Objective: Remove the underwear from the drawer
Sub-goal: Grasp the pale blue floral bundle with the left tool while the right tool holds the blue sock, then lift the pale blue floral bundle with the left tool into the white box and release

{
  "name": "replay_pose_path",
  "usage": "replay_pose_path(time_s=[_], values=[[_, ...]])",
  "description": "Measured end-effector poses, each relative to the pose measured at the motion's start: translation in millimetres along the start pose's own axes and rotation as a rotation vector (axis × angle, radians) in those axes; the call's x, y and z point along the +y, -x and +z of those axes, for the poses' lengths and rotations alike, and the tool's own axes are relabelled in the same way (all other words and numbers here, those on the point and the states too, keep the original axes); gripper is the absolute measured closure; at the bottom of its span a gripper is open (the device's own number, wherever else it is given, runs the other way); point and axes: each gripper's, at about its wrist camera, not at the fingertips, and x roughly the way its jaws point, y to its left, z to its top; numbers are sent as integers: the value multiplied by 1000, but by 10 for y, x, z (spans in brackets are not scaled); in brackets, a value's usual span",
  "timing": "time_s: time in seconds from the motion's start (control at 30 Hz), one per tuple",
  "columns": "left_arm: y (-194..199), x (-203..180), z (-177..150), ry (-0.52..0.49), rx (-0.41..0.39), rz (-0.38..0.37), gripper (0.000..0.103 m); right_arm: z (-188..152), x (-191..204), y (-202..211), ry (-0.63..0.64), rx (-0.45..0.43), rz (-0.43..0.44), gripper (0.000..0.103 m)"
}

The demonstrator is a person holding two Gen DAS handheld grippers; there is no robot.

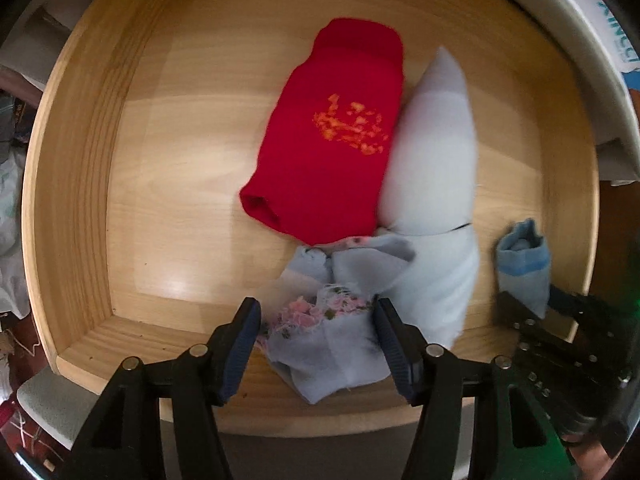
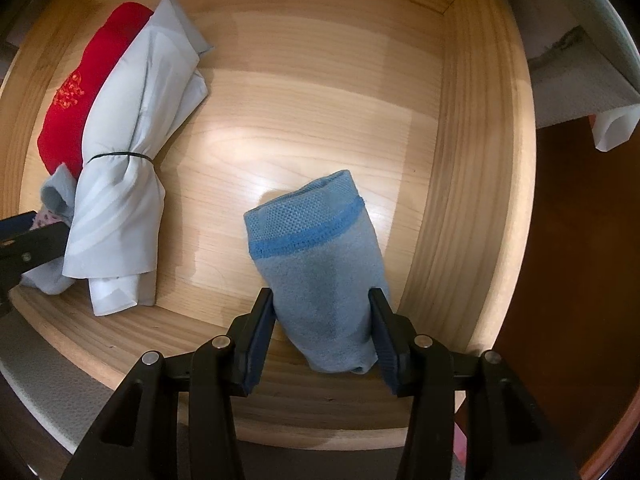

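In the wooden drawer (image 2: 460, 168), the right gripper (image 2: 322, 334) is clenched on a blue rolled underwear (image 2: 316, 264) at lower centre of the right wrist view, its long axis running from the jaws up the frame, banded end uppermost. At upper left lie a red roll (image 2: 76, 120) and a pale grey bundle (image 2: 132, 160), touching. The left gripper (image 1: 316, 346) stands released around a floral-trimmed grey piece (image 1: 332, 344).

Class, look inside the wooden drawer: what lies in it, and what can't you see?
Inside the drawer lie a red roll, a pale bundle tied with a band, a floral-trimmed piece and a blue piece. Whatever lies beneath them is covered.
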Motion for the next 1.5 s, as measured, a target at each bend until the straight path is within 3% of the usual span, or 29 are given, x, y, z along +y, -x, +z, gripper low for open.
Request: replay_pose_path(time_s=[0.17,0.43,0.6,0.63,0.73,0.87,1.17,1.5], values=[[-101,23,39,-17,22,73,40,34,-203,89,2,0,4,58],[-201,100,157,-66,87,120,40,9,-381,35,1,0,3,57],[-251,186,198,-56,124,65,42,14,-476,-28,2,3,1,57],[-251,194,213,-53,120,57,44,106,-421,-8,2,4,-1,57],[-230,212,219,-60,102,36,63,143,-398,-11,2,5,-3,57],[-187,203,150,-77,67,57,70,253,-187,155,2,7,-9,57],[22,223,154,-91,-11,74,75,314,-11,53,1,11,-26,59],[300,339,-148,-81,-66,67,75,349,131,59,4,13,-34,61]])
